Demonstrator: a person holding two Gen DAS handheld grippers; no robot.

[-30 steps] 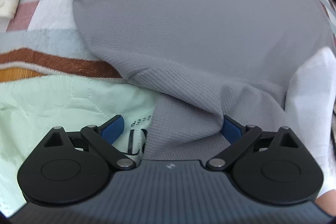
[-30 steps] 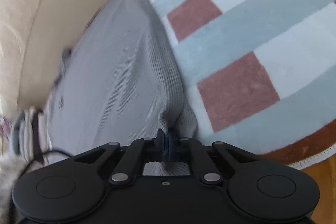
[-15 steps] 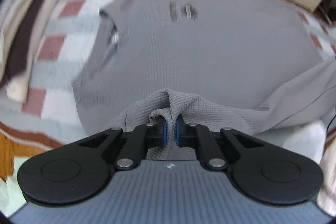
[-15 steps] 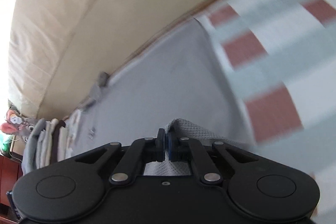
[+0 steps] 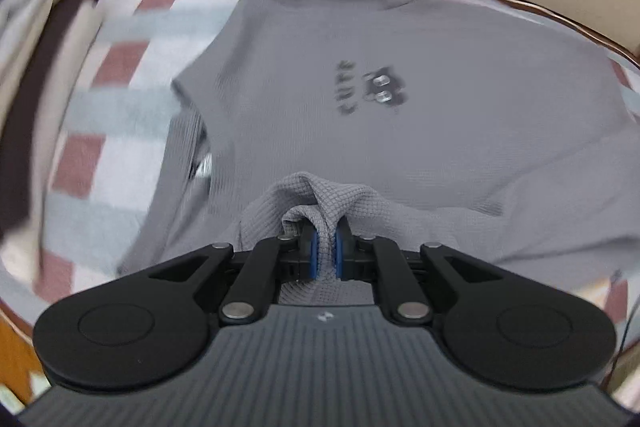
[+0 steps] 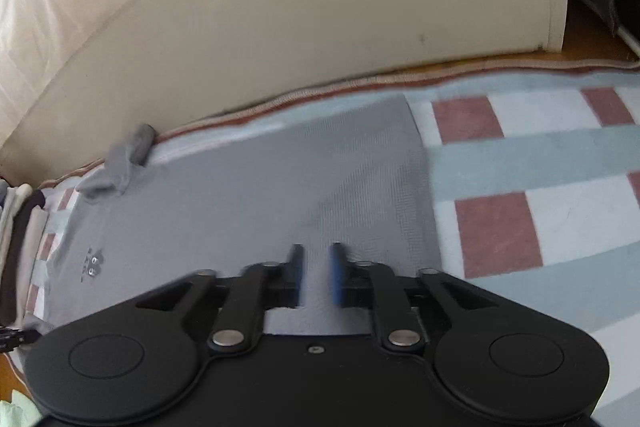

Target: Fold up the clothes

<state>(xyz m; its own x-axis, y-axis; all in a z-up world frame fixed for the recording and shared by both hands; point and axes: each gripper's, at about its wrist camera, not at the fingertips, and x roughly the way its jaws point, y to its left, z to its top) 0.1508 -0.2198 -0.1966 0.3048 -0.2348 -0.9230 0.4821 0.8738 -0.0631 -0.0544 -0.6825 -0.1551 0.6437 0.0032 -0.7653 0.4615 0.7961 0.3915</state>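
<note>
A grey waffle-knit top (image 5: 420,147) with a small dark chest print lies spread on a checked rug, collar at the far end. My left gripper (image 5: 325,251) is shut on a bunched fold of its near hem, lifted a little off the cloth. In the right wrist view the same grey top (image 6: 256,203) lies flat, and my right gripper (image 6: 317,275) is open just above its edge, blue pads apart with nothing between them. The image is blurred by motion.
The checked rug (image 6: 520,187) of red, white and pale blue squares lies under the top. A beige sofa front (image 6: 300,19) runs along the far edge. A stack of folded clothes (image 5: 36,75) stands at the left. Wooden floor shows at the near left corner.
My left gripper closed on the hem and carried it toward the collar. My right gripper, shut on the top's edge before, has opened and let it go.
</note>
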